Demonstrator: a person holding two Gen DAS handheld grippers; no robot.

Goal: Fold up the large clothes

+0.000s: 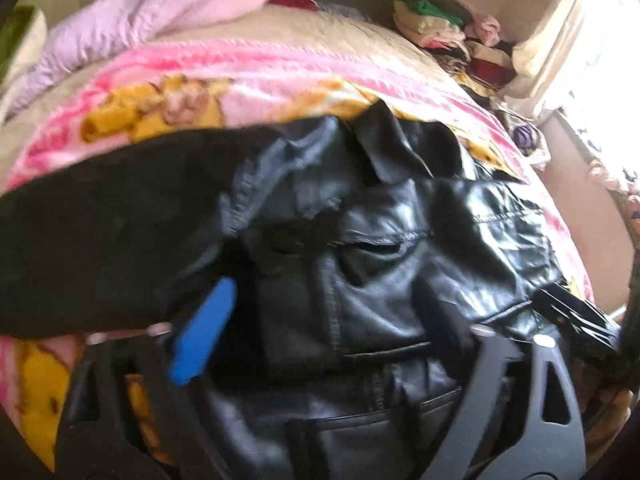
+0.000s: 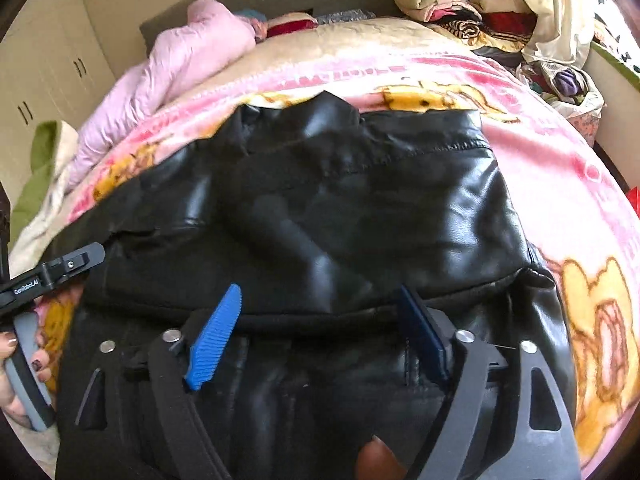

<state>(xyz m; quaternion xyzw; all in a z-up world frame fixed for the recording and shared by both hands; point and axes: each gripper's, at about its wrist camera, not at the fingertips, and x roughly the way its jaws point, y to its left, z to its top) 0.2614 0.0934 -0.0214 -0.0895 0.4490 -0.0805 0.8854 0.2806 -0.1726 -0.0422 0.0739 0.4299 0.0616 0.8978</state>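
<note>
Left wrist view
Bed: one pink blanket spread over it; one black jacket lies on top.
Left tongs: released, jaws spread wide, nothing pinched; the jacket lies under and just ahead of the tips.
Pile: folded clothes stacked at the far corner, too jumbled to count.
Pink coat: one, crumpled at the far left.

Right wrist view
Jacket: one, folded, on the blanket.
Right tongs: released, jaws apart over the near fold, gripping nothing.
Hand: holds the left tongs' grip, at the jacket's left edge.
</note>
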